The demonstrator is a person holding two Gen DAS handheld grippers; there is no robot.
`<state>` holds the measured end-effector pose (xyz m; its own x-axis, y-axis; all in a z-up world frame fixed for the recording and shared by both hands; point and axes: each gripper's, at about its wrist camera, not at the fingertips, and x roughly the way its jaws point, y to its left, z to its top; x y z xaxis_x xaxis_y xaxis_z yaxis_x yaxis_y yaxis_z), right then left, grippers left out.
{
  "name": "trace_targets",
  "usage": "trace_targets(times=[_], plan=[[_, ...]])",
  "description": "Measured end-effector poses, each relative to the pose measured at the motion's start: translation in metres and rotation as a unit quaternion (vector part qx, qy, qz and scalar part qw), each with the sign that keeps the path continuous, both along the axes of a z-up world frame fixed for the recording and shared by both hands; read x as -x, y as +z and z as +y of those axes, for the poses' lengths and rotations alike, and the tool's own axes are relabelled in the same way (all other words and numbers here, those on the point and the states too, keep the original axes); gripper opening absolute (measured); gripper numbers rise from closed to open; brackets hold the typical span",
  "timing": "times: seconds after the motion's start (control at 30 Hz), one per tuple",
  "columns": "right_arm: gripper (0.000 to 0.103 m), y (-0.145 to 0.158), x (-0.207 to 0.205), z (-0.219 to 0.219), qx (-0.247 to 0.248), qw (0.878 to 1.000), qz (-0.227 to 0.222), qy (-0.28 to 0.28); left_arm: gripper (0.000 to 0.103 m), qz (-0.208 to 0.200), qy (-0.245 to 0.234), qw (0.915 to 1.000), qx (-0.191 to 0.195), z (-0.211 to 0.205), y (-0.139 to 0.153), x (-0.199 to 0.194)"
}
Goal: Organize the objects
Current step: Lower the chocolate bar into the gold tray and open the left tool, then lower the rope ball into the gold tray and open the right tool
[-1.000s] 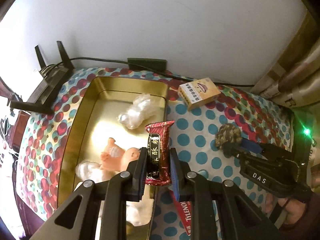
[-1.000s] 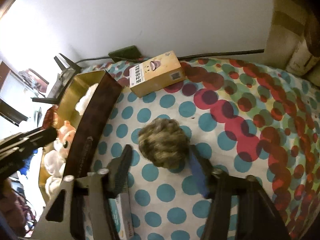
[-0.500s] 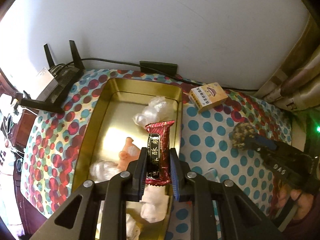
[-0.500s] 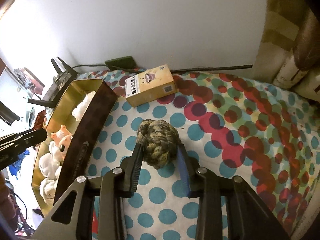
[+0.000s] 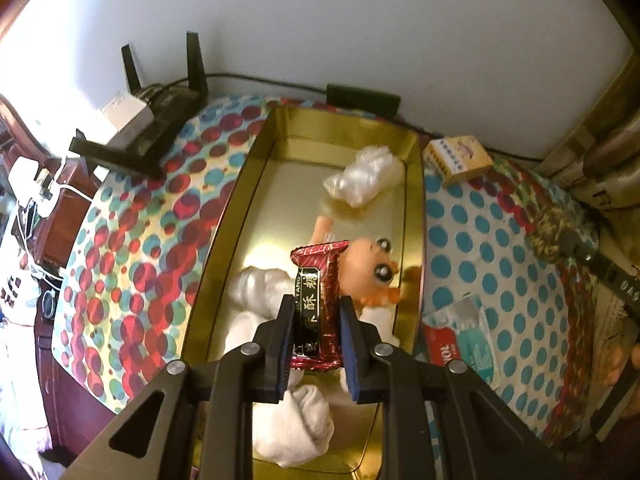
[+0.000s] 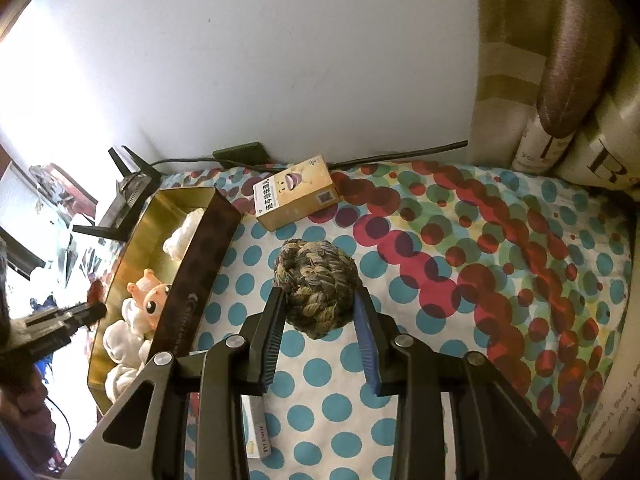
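In the left wrist view, the left tool (image 5: 316, 332) is squeezed shut on a red candy bar (image 5: 316, 300). A second ago the candy hung at the right edge of the gold tin (image 5: 224, 240); now it hangs over the middle of the tin, above the little orange doll (image 5: 372, 268) and the white puffs (image 5: 364, 176). I think the candy is about ready to be dropped in. At 3 o'clock the right tool (image 5: 560, 240) shows only as a dark tip with the rope ball (image 5: 550, 226), cut off by the edge. The red and blue box (image 5: 460, 336) at 4 o'clock is partly behind the tin wall.

In the right wrist view, the right tool (image 6: 318, 312) has just been closing, and its 2 pads now press the sides of the rope ball (image 6: 316, 284). The ball looks lifted off the dotted tabletop (image 6: 480, 260), but I cannot be sure. The tin (image 6: 200, 248) sits at 9 o'clock and the yellow box (image 6: 296, 196) at 12 o'clock. I think the ball goes in the tin next. The left tool (image 6: 80, 314) is dark and blurry at 9 o'clock, and a flat box (image 6: 258, 424) under the right tool is mostly hidden.
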<state>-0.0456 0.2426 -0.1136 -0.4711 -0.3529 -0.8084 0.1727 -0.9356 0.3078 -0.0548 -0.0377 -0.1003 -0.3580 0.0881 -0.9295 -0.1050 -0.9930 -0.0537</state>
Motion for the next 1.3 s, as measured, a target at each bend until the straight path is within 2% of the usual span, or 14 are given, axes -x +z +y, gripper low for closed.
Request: trace_targets(times=[0.33,0.5,0.8,1.03,1.17,1.3], plan=[[0.031,0.004,-0.005,-0.002,0.003,1.0,-0.001,-0.001,0.023,-0.019,0.02,0.9996,-0.001,-0.006,-0.019,-0.005],[0.032,0.003,-0.008,-0.004,0.002,1.0,-0.003,-0.003,0.023,-0.017,0.024,0.9995,0.009,-0.006,-0.02,-0.007],[0.031,0.011,-0.01,-0.022,-0.005,1.0,0.004,0.021,0.024,-0.004,0.045,0.999,0.003,-0.015,-0.015,-0.011],[0.031,0.023,-0.005,-0.07,-0.01,0.996,0.019,0.085,0.024,0.011,0.073,0.9973,0.004,-0.024,-0.01,-0.018],[0.031,0.028,0.0,-0.112,-0.01,0.991,0.028,0.134,0.026,0.022,0.089,0.9958,0.006,-0.034,-0.005,-0.031],[0.031,0.027,0.005,-0.157,-0.014,0.983,0.033,0.18,0.027,0.024,0.12,0.9924,-0.009,-0.05,0.001,-0.044]])
